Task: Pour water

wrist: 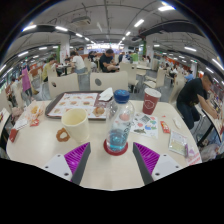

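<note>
The gripper hung low over a pale table, its two fingers spread wide apart with the purple pads facing inward and nothing pressed between them. A clear plastic water bottle with a blue cap stood upright on a red coaster, just ahead of the fingertips and roughly centred in the gap between them, with open space on both sides, so it rested on its own support and was not held. To the bottle's left and a little farther off sat a yellowish cup, and a small pale ring-shaped item lay close in front of that cup. Beyond the bottle to its right stood a red paper cup, well apart from the fingers. A flat board printed with round shapes lay across the far part of the table behind the yellowish cup, and a few small packets lay scattered on the tabletop to the right of the bottle. Several people stood or sat around other tables in the large lit hall behind.
</note>
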### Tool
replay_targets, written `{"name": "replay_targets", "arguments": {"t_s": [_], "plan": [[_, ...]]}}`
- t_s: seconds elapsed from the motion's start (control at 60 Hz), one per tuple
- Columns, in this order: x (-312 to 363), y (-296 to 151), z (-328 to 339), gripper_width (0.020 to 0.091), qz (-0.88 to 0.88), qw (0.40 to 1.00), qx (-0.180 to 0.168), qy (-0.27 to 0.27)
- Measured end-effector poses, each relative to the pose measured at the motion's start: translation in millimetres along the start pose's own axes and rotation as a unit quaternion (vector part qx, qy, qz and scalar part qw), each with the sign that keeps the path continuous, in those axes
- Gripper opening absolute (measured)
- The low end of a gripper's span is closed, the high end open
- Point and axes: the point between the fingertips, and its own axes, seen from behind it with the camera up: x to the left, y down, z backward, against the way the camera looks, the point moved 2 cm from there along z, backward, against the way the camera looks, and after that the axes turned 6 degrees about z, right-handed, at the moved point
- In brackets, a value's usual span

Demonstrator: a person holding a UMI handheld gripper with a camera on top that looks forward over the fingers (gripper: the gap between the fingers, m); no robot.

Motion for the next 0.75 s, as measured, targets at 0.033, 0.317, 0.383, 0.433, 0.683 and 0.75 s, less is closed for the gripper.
{"name": "replay_targets", "arguments": {"t_s": [0.033, 0.317, 0.383, 0.433, 0.683, 0.75], "plan": [[7.1, 2.7, 16.0, 0.0848, -0.004, 1.0, 0.009, 0.002], [67.8, 23.5, 113.1, 0.085, -0.02, 0.999, 0.041, -0.002], [77.2, 25.1, 122.4, 0.0853, -0.013, 0.999, 0.04, -0.004], [81.3, 23.7, 127.7, 0.0852, -0.01, 0.999, 0.039, -0.002], [88.4, 23.4, 136.7, 0.0855, 0.007, 0.999, 0.038, -0.003], [89.5, 23.7, 136.4, 0.0846, 0.008, 0.999, 0.04, -0.003]]}}
